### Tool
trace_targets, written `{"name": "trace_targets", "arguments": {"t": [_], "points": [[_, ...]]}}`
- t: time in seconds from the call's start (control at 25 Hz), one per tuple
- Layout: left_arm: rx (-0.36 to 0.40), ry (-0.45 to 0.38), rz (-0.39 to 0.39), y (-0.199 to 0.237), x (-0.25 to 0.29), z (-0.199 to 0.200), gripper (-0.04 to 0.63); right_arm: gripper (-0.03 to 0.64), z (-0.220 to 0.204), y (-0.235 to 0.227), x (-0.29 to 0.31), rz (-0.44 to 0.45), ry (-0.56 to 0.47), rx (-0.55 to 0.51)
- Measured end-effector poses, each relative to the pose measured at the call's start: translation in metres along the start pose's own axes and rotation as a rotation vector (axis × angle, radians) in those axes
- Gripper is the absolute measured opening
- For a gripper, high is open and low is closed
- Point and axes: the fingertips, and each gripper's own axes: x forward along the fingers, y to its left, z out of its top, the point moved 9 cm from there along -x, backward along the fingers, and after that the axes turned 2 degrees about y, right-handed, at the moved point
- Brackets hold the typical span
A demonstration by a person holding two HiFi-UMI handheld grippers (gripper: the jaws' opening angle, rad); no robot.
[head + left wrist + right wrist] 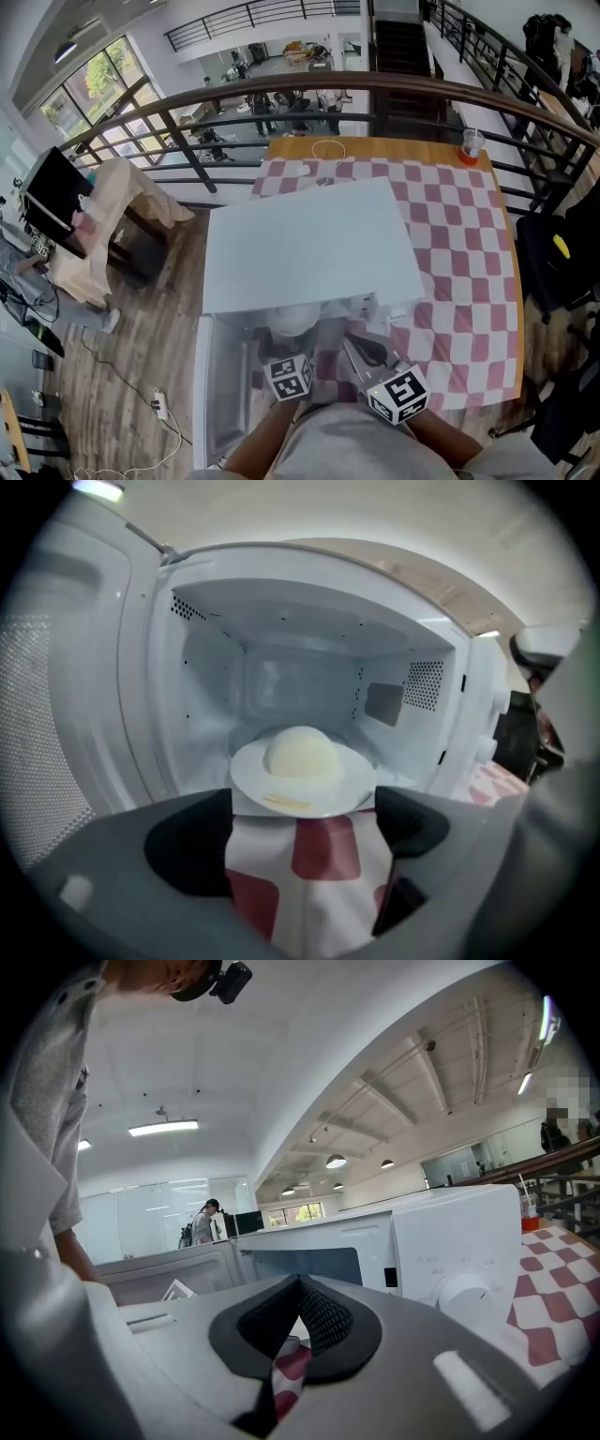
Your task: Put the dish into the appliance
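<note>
A white microwave [309,244] stands on the checked tablecloth with its door [220,394] swung out to the left. A white plate [281,799] bearing a pale dome of food [302,754] rests at the front of the oven cavity [272,682]. My left gripper [305,829] is open just in front of the plate, its pads wide apart and clear of the rim. In the head view the plate [293,321] shows below the oven's top edge, with the left gripper [294,352] before it. My right gripper [300,1283] is shut on nothing, beside the control panel [450,1241].
The red-and-white checked tablecloth [459,253] runs to the right of the microwave. A red-based cup [471,146] and a white cable [328,150] lie at the table's far edge. A railing [375,89] runs behind the table, and a black chair [553,253] stands to the right.
</note>
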Motion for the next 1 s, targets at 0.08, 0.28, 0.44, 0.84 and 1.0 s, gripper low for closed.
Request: {"name": "trace_targets", "arguments": {"t": [0.08, 0.28, 0.44, 0.84, 1.0], "points": [[-0.012, 0.016, -0.007, 0.0, 0.004, -0.001, 0.476, -0.002, -0.001, 0.0, -0.001, 0.0, 0.002, 0.0], [-0.007, 0.024, -0.019, -0.001, 0.008, 0.001, 0.462, -0.002, 0.0, -0.004, -0.004, -0.008, 0.001, -0.002], [-0.011, 0.039, -0.016, -0.003, 0.013, 0.003, 0.451, -0.002, 0.0, -0.005, -0.003, -0.009, 0.001, -0.002], [0.002, 0.097, -0.004, -0.006, 0.024, 0.011, 0.416, -0.002, 0.0, -0.011, -0.005, -0.024, -0.004, -0.01], [0.013, 0.12, 0.01, -0.007, 0.029, 0.013, 0.38, -0.002, -0.001, -0.012, -0.006, -0.026, 0.002, -0.009]]}}
